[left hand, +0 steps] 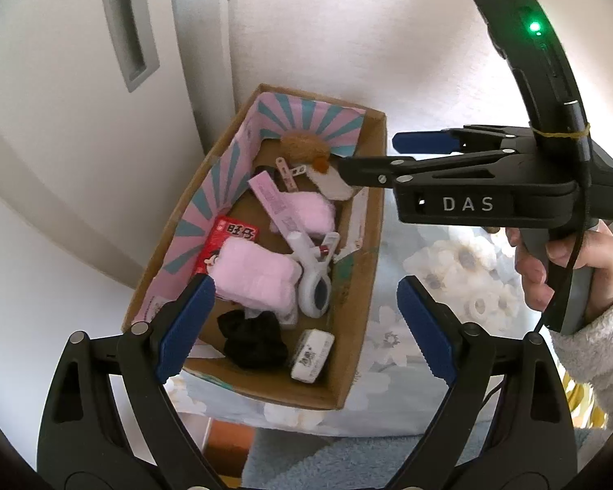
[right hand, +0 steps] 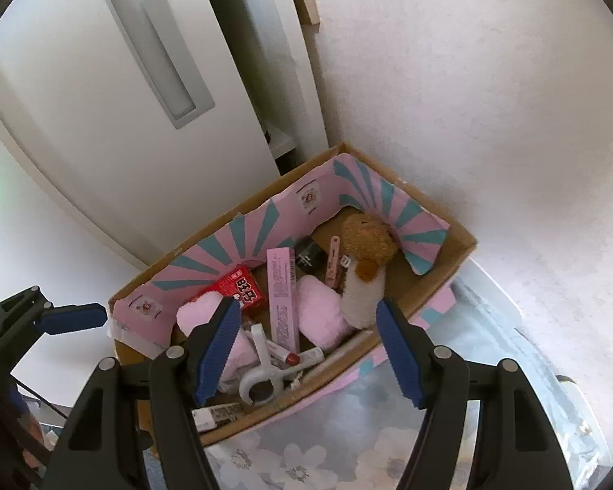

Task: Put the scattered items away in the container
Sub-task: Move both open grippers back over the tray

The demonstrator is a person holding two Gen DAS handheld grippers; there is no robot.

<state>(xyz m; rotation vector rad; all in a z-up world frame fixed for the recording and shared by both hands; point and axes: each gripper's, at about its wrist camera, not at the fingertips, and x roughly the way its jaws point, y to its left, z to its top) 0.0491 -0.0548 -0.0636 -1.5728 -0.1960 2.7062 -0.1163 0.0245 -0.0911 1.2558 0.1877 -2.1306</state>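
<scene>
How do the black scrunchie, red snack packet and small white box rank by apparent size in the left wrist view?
1. Black scrunchie.
2. Small white box and red snack packet look about alike; the packet is partly hidden and farther from the camera, so I would not rank them.

Hovering over the cardboard box (plush toy inside), right gripper jaws apart, empty.

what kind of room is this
Probably a bedroom at home. The cardboard box sits on a floral bedsheet in a corner, beside a white wardrobe-style door with a recessed handle. Soft toys and cosmetics fill the box.
</scene>
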